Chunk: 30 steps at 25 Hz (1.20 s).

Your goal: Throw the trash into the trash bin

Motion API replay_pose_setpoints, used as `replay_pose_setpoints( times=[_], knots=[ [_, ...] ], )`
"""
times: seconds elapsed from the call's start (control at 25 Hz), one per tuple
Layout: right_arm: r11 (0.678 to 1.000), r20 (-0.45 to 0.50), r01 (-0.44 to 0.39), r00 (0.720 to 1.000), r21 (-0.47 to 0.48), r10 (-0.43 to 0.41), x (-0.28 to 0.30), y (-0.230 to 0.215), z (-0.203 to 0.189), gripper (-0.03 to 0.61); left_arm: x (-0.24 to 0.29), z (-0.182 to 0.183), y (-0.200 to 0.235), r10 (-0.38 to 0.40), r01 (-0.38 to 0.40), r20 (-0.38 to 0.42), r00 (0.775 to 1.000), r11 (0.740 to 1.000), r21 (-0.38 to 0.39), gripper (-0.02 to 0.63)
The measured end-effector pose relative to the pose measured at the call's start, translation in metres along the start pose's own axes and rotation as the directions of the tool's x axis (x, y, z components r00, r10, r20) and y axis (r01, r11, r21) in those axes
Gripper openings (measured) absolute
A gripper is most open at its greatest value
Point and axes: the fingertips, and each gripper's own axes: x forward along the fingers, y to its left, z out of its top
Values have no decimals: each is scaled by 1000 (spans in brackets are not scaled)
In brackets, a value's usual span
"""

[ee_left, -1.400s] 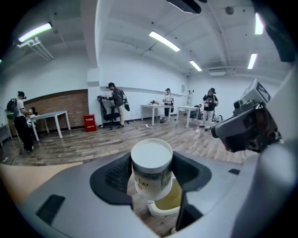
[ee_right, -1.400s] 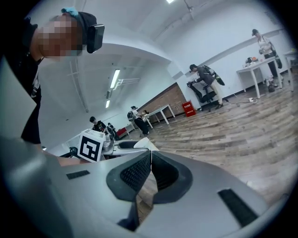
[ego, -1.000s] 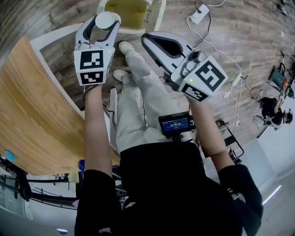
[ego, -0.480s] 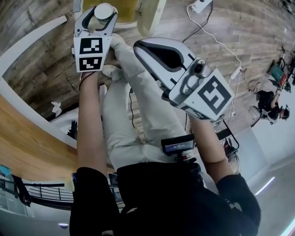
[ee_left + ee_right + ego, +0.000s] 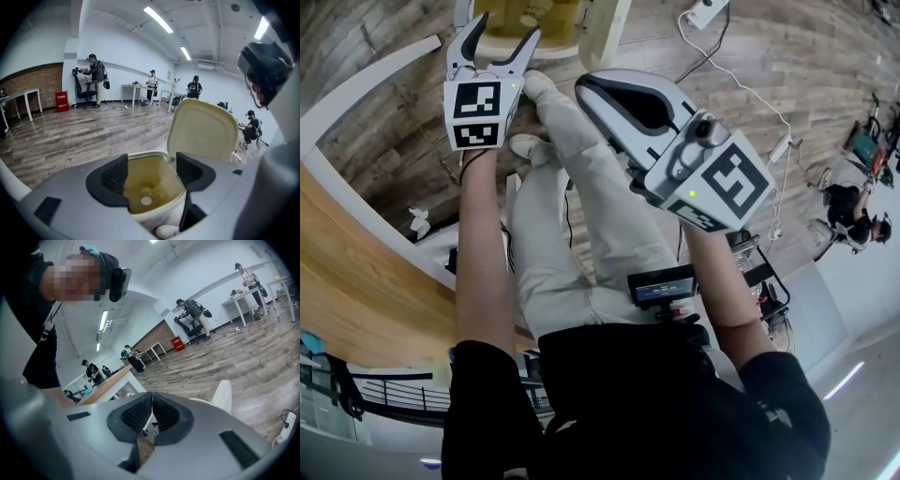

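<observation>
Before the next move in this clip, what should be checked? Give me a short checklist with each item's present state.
1. Lid of the trash bin up: ok, it stands open.
2. Left gripper over the bin's opening: ok.
3. Left gripper empty: ok, jaws opening, nothing between them.
4. Trash inside: ok, a white round piece lies on the bin's bottom.
5. Right gripper empty: ok, jaws together on nothing.
6. Shoe on a pedal: cannot tell.

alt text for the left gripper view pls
The left gripper, its jaws opening with nothing between them, hangs over an open cream trash bin with its lid raised. A small white piece of trash lies at the bin's bottom.
</observation>
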Motion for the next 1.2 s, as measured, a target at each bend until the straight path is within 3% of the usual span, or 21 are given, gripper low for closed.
replay_pose_setpoints(
  times=[0.04,0.08,0.12,0.2,0.32,0.44,0.56,0.76,1.0,1.2],
  knots=[
    [1000,5,1,1000,-4,0,0,2,4,-2,-7,6,-3,-8,8,10,1000,1000,-12,319],
    [1000,10,-1,1000,-11,1,-2,4,9,-2,-18,14,-8,-18,18,24,1000,999,-27,257],
    [1000,17,-4,1000,-21,5,-3,8,16,-2,-31,22,-14,-27,28,40,999,999,-39,134],
    [999,35,-23,999,-48,25,-9,21,34,-2,-65,40,-28,-29,32,63,998,999,-38,8],
    [992,61,-67,995,-108,74,-18,58,71,-2,-134,79,-47,-18,24,113,993,998,-54,6],
    [983,77,-91,992,-159,104,-39,103,107,-2,-215,141,-74,-18,32,190,982,997,-74,6],
    [970,121,-142,978,-200,168,-54,146,151,-2,-291,205,-87,31,-18,279,960,999,-48,6],
    [881,101,-263,940,-393,325,-56,239,199,-2,-414,262,-85,170,-170,414,894,985,-37,6],
    [767,74,-420,854,-484,514,-72,363,219,-2,-531,270,-111,281,-279,481,830,957,-79,6],
    [641,27,-490,783,-591,622,-75,440,222,-2,-592,271,-123,354,-371,541,763,925,-81,6]
  ],
)
